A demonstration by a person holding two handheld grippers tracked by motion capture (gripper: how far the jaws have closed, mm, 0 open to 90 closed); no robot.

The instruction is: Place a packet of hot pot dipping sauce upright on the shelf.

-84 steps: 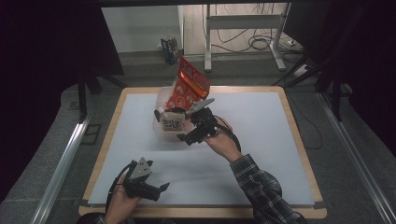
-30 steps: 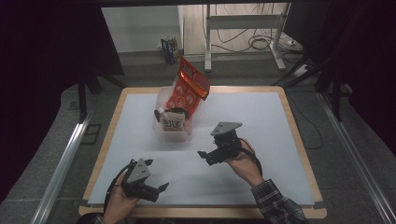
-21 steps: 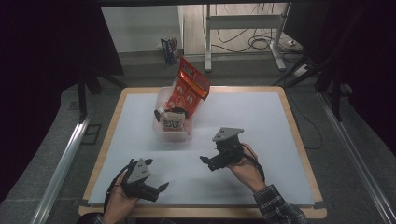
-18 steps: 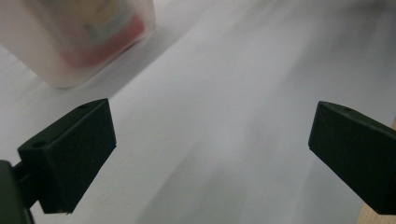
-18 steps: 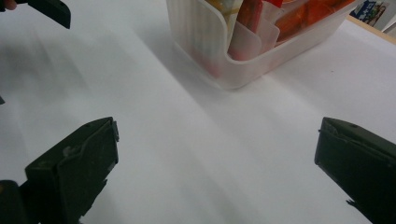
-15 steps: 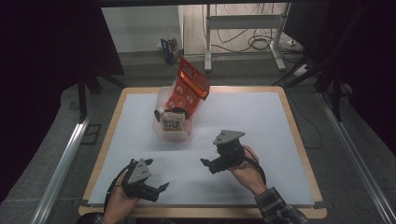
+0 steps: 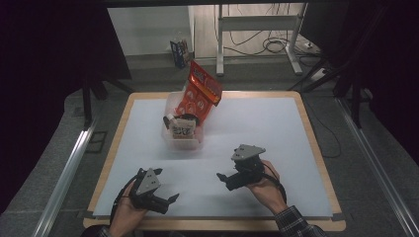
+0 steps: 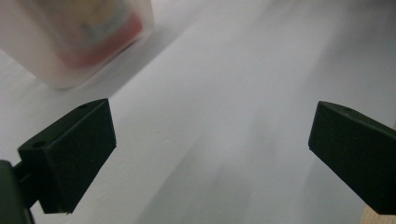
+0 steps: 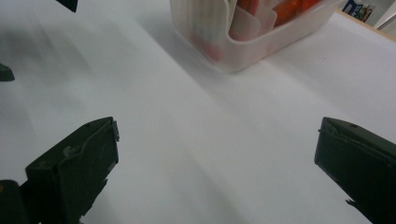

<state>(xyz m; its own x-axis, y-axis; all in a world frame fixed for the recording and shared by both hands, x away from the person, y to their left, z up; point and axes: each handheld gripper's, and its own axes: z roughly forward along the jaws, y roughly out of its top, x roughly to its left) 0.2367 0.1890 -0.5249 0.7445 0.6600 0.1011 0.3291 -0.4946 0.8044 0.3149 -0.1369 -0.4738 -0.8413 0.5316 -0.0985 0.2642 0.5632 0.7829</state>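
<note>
the see-through plastic tub (image 7: 184, 133) sits on the white table top (image 7: 257, 128), toward the far left part, well apart from both tools. a tall red snack bag (image 7: 200, 94) stands up in the tub and leans out over its far right side, and a small white packet with dark print (image 7: 182, 129) lies in its near end. the right gripper (image 7: 228, 178) is held in a hand low over the table, near the front and a bit to the right, with its two black jaws wide apart and nothing between them. the left gripper (image 7: 168, 200) sits close to the front left edge, its jaws apart too and holding nothing. between the tub and both grippers the white top is bare. the wooden rim (image 7: 316, 148) runs all around the table, and the right half is wide open. past the far edge stand a small blue box (image 7: 180, 50) and metal legs (image 7: 257, 29) on the floor.
</note>
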